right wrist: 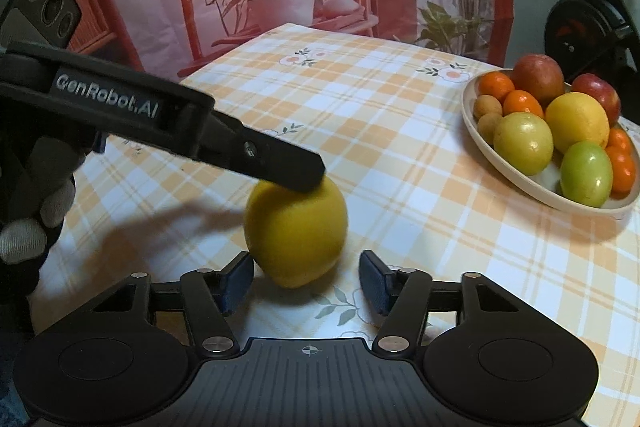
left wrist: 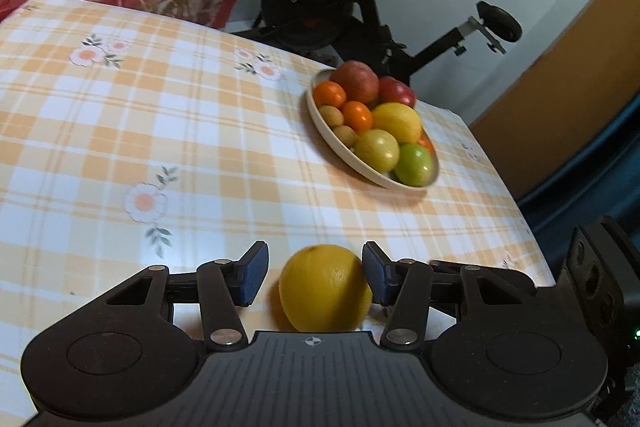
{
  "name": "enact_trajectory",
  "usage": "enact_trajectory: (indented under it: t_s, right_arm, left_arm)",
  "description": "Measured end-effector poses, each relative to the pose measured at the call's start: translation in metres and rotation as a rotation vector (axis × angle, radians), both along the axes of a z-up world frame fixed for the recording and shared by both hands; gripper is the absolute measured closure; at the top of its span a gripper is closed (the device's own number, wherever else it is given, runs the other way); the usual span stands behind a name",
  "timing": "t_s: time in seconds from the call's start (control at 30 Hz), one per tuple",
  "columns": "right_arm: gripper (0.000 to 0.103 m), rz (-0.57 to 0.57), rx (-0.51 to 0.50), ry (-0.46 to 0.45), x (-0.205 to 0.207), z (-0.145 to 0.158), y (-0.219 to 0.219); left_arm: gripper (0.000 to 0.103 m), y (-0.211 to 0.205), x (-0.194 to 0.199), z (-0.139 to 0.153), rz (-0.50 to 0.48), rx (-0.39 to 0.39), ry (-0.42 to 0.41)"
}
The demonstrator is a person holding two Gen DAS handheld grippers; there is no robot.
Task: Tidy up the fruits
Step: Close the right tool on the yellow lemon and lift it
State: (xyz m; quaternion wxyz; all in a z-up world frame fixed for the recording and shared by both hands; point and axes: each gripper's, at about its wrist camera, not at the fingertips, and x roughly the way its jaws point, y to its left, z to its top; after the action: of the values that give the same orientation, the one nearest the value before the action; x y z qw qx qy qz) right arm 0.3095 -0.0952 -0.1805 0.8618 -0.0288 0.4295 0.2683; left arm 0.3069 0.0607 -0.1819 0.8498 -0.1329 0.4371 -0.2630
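A yellow lemon sits on the table, which is covered with an orange-and-white checked cloth with small flowers. The left claw is around the lemon: its right pad touches the lemon's side, while a small gap shows at the left pad, so it is not pinching. From the right wrist view the left claw comes in from the left with a finger tip lying against the top of the lemon, held by a gloved hand. The right claw is spread, its pads apart from the lemon, which lies just ahead of them, towards the left pad. Well apart, on the right, stands a pale bowl heaped with apples, oranges, a lemon and green fruit.
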Motion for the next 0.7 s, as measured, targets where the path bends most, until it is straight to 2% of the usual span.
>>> enact_trajectory:
  t_s: [0.07, 0.2, 0.5, 0.7]
  right_arm:
    - [0.056, 0.006, 0.012, 0.001, 0.0001, -0.0001, 0.0003]
    - [0.056, 0.003, 0.027, 0.001, 0.0012, -0.0007, 0.0000]
    - [0.056, 0.012, 0.029, -0.010, 0.0015, -0.0008, -0.0006]
    - [0.056, 0.007, 0.028, -0.022, -0.0009, 0.0010, -0.0042]
  left_arm:
    - [0.049, -0.0020, -0.0015, -0.0005, -0.008, 0.000, -0.001]
    - [0.055, -0.0001, 0.0012, -0.0013, -0.003, -0.018, 0.008]
    - [0.055, 0.0006, 0.0040, -0.0031, -0.021, -0.046, 0.044]
    - [0.055, -0.0054, 0.0028, -0.0009, -0.020, -0.043, 0.034]
